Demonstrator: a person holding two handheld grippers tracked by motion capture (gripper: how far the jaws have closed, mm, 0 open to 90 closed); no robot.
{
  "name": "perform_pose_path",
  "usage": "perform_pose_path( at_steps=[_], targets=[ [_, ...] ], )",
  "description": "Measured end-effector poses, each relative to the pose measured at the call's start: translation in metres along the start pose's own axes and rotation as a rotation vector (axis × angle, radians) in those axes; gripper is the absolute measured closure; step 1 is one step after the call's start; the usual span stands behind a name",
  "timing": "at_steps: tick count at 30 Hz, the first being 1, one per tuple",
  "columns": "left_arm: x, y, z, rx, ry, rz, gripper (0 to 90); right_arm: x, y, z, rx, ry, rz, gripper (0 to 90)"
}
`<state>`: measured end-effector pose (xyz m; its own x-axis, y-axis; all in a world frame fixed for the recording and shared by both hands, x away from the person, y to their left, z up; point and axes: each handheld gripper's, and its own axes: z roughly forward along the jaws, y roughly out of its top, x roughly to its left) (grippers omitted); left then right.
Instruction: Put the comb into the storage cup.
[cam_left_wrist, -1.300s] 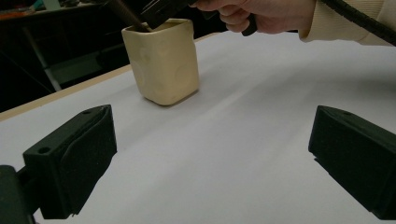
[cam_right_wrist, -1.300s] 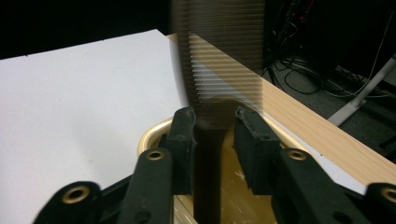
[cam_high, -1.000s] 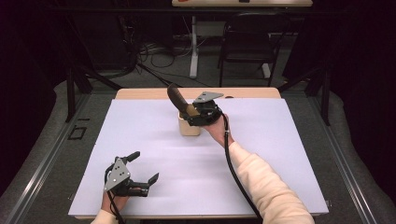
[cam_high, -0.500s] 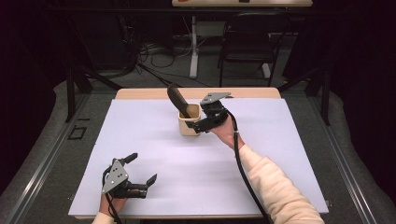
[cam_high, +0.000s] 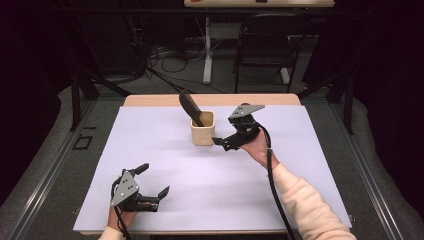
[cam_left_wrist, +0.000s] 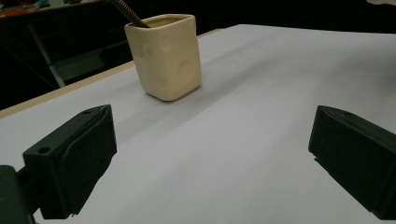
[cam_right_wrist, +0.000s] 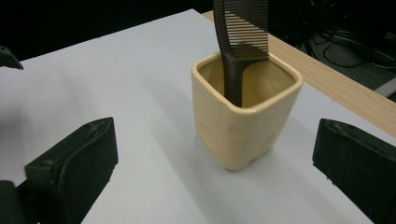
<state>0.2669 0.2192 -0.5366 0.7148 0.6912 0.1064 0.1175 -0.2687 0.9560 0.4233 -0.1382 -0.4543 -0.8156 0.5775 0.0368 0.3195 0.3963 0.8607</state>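
Now a small cream square cup (cam_high: 203, 128) made of pottery stands on the white sheet (cam_high: 150, 135) that covers the wooden table (cam_high: 150, 100), near the far edge. Standing in the cup is a dark plastic comb (cam_high: 189, 106), and its top leans toward the left. The right gripper (cam_high: 223, 142) is just beside the cup. Its jaws are spread wide and hold nothing. The left gripper (cam_high: 150, 184) rests near the front edge, well apart from the cup, with its jaws spread wide too.

Black two-jaw left gripper (cam_high: 152, 186) and right gripper (cam_high: 220, 143): grey triangular top plates, black trailing cables, cream long sleeve (cam_high: 310, 210).
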Motion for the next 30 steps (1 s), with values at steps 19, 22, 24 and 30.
perform_pose_path(
  at_steps=[19, 22, 24, 30],
  targets=[
    [0.0, 0.002, 0.003, -0.007, -0.014, 0.004, 1.0, -0.002, -0.04, -0.056, 0.0, -0.028, 0.034, 0.0],
    [0.0, 0.002, 0.004, -0.006, -0.018, 0.007, 1.0, -0.002, -0.046, -0.062, -0.002, -0.043, 0.034, 0.0],
    [0.0, 0.002, 0.003, -0.006, -0.016, 0.008, 1.0, -0.001, -0.05, -0.065, 0.0, -0.05, 0.03, 0.0],
    [-0.001, 0.002, 0.004, -0.003, -0.016, 0.008, 1.0, 0.005, -0.061, -0.076, 0.002, -0.058, 0.014, 0.0]
  ],
)
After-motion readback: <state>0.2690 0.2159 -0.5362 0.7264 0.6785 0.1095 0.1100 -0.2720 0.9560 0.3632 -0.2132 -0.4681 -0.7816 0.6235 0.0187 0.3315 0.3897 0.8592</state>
